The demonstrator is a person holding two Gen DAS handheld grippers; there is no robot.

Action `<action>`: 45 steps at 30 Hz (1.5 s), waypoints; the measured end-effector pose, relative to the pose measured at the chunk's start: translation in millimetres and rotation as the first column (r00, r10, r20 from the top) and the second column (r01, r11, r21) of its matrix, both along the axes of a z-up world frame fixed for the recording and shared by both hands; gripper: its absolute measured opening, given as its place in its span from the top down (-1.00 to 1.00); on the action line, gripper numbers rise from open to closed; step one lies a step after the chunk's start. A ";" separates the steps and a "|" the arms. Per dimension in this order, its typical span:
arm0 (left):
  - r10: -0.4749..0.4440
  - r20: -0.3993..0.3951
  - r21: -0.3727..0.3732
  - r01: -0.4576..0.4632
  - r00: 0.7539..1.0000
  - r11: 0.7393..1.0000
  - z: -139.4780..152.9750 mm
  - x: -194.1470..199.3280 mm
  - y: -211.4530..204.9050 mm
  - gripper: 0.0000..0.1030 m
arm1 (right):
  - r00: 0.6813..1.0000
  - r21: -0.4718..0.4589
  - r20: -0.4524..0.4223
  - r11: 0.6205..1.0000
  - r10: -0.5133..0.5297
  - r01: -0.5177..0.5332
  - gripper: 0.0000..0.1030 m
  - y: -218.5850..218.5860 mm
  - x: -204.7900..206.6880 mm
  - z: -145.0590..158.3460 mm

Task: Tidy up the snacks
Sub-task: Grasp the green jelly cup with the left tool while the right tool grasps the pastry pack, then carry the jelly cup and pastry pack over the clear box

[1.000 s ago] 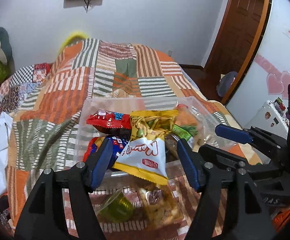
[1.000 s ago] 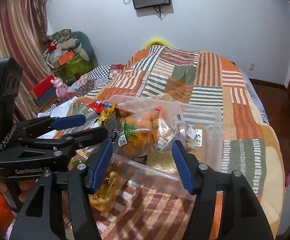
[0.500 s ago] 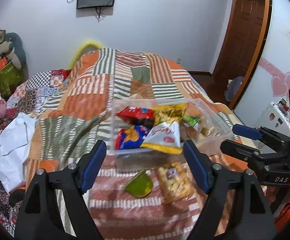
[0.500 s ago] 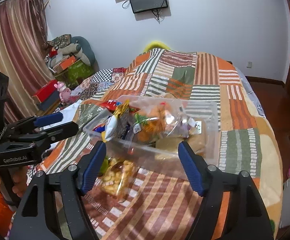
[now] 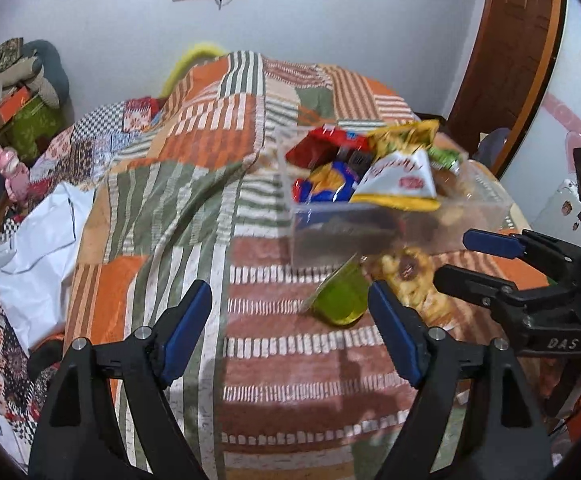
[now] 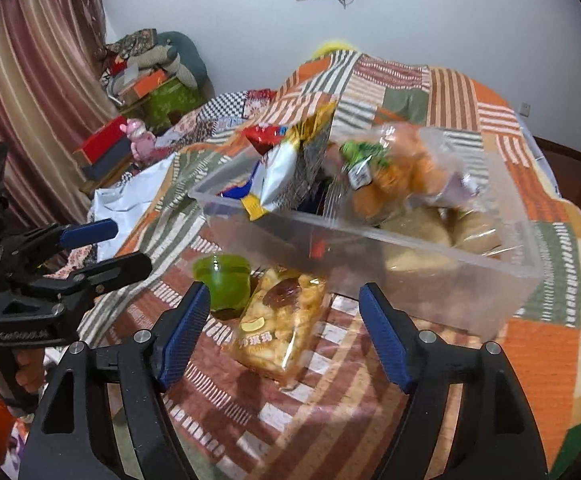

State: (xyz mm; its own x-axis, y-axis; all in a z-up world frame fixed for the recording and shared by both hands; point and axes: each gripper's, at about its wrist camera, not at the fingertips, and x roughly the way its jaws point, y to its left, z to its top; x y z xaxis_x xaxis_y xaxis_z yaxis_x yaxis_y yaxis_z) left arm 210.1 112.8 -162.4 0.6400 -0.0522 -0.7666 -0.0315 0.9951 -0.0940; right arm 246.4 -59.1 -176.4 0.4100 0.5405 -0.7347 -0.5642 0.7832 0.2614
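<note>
The left hand-held gripper [image 5: 290, 330] had just spread its jaws and drawn back empty from the clear bin [image 6: 370, 240] on the bed. The green jelly cup [image 6: 226, 280] and cracker packet [image 6: 278, 320] remained outside, before the right hand-held gripper [image 6: 282, 330], likewise opening, empty.

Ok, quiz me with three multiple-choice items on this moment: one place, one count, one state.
1. Where is the green jelly cup?
A. in the clear bin
B. on the bedspread in front of the clear bin
C. between the jaws

2. How many snacks lie outside the clear bin?
A. two
B. four
C. none

3. How is the right gripper?
A. shut on a bag
B. open, nothing held
C. shut, nothing held

Key: B, it sits on the bedspread; A, cup and cracker bag; B, its jaws stand apart, pressing on nothing.
</note>
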 end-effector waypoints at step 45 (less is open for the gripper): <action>-0.078 -0.114 -0.103 0.066 0.990 0.992 -61.2 32.9 -26.2 -0.11 | 0.999 -0.043 0.027 0.999 -0.026 0.027 0.12 -57.9 -20.7 3.4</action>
